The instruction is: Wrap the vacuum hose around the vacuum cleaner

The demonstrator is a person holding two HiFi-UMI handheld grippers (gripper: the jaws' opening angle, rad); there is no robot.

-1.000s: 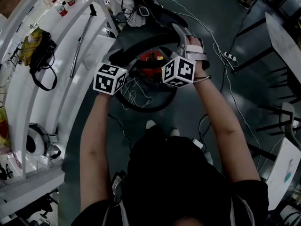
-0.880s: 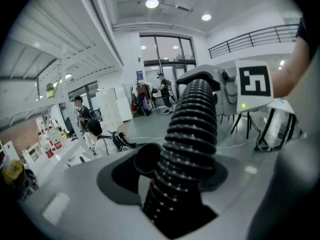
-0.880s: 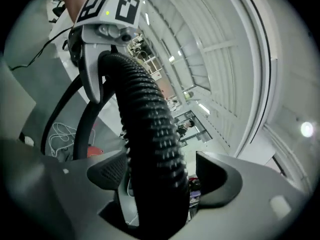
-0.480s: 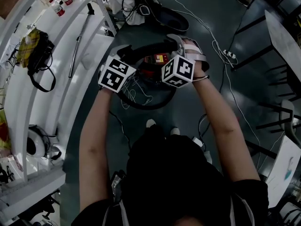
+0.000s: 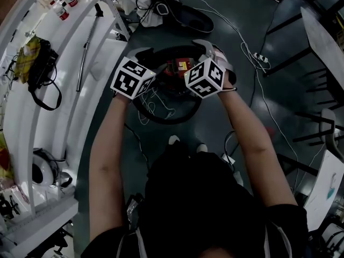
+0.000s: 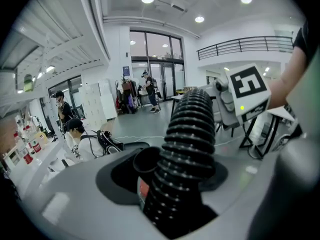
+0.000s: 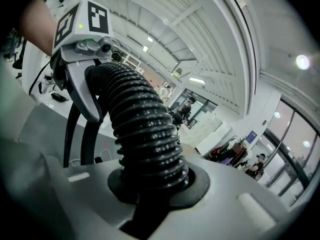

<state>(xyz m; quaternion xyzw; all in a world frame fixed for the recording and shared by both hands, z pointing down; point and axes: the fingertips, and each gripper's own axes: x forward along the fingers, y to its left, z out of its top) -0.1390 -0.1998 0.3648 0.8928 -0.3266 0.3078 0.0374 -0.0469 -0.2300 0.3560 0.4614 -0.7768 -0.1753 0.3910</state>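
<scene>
A red vacuum cleaner (image 5: 178,67) stands on the dark floor between my two grippers. Its black ribbed hose (image 5: 166,52) arcs over the far side of it and loops round the near side. My left gripper (image 5: 138,57) is shut on the hose (image 6: 190,144), which rises thick between the jaws. The right gripper (image 5: 208,48) is shut on another stretch of the same hose (image 7: 145,129). In the left gripper view the right gripper (image 6: 240,96) shows further along the hose. In the right gripper view the left gripper (image 7: 82,31) shows up the hose.
A white curved shelf unit (image 5: 59,106) runs along the left, with a long rod (image 5: 88,44), a black bag (image 5: 37,69) and bottles on it. Thin white cables (image 5: 156,104) lie by the vacuum. Chairs and a table (image 5: 322,42) stand at the right. People are in the background.
The right gripper's jaws have closed onto the hose. The left gripper has carried its stretch of hose up and slightly right, closer to the vacuum.
</scene>
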